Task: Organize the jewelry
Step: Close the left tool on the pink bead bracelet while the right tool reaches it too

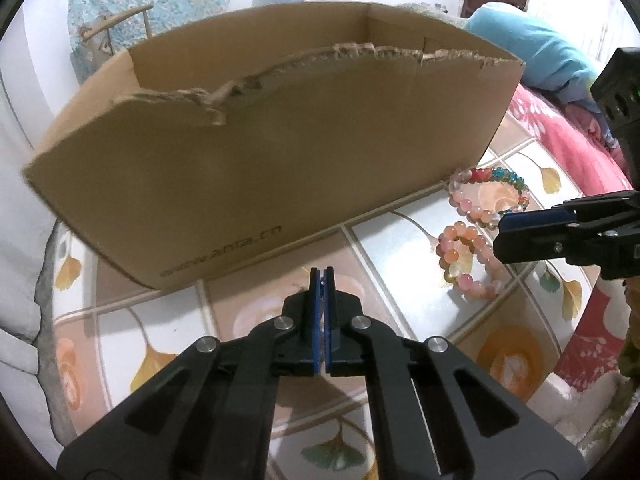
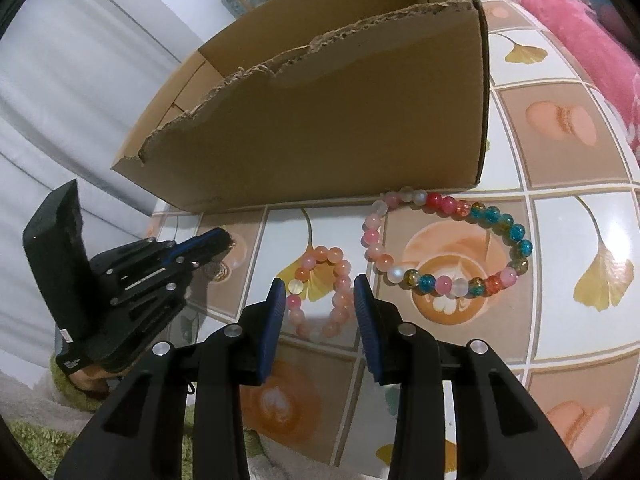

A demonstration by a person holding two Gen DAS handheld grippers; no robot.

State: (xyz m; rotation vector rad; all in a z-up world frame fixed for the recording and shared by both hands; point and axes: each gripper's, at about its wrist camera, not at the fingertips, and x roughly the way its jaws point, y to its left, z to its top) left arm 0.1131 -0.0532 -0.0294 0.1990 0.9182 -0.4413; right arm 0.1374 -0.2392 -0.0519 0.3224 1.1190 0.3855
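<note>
Two bead bracelets lie on the patterned table beside an open cardboard box [image 2: 328, 120]. The small pink and orange bracelet [image 2: 340, 284] lies just ahead of my right gripper [image 2: 320, 292], which is open with its blue pads either side of it. The larger multicoloured bracelet [image 2: 496, 224] lies to its right, near the box corner. My left gripper [image 1: 322, 276] is shut and empty, pointing at the box wall [image 1: 280, 152]. In the left wrist view both bracelets, the pink one [image 1: 456, 248] and the multicoloured one [image 1: 488, 176], lie to the right, with the right gripper [image 1: 520, 228] over them.
The table has a tile and leaf patterned cover [image 2: 560, 152]. A pink floral blanket [image 2: 580, 20] lies past the table's right edge, with a blue pillow [image 1: 532, 48] behind. A white curtain [image 2: 80, 80] hangs to the left. Green carpet [image 2: 36, 440] shows below.
</note>
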